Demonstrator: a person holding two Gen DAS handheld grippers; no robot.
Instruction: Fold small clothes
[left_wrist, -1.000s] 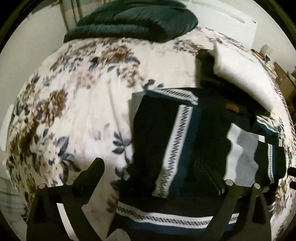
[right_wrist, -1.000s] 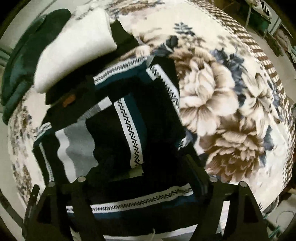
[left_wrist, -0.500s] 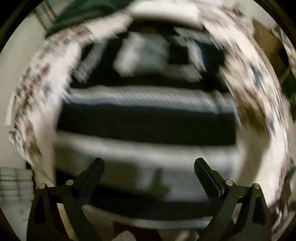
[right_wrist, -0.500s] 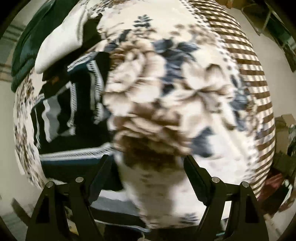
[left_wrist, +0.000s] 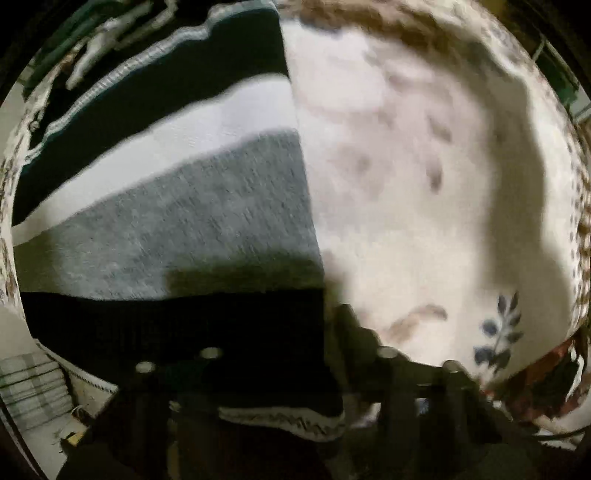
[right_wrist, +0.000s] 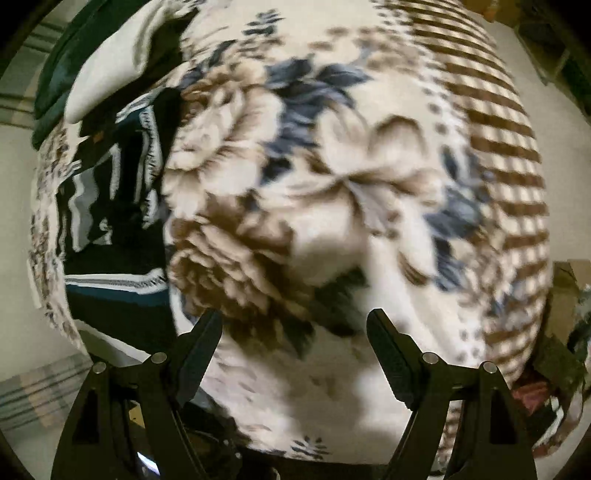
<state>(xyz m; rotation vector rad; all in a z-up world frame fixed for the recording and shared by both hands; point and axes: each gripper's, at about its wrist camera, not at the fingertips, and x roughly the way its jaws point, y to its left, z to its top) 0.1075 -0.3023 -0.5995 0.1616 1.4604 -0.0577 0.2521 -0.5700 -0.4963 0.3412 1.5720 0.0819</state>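
Hovering low over the bed, the right gripper (right_wrist: 293, 334) has its two fingers spread wide with nothing between them, only the flowered blanket (right_wrist: 332, 177) showing in the gap. Off to its left, near the edge of that view, lies the dark striped sweater (right_wrist: 110, 206), folded into a rough block with white zigzag bands and a teal band along its near edge. Beyond the sweater sits a folded white garment (right_wrist: 107, 74), and behind that a dark green one (right_wrist: 55, 62) at the head of the bed. The left gripper (left_wrist: 280, 365) is very close to the sweater (left_wrist: 177, 221) and blurred; its fingers look drawn closer together, with the sweater's black hem and a zigzag-trimmed edge lying right at them, but whether they pinch the cloth cannot be told. In that view the sweater fills the left half with black, white and grey bands, its straight side edge meeting the pale blanket (left_wrist: 424, 166), which fills the right half.
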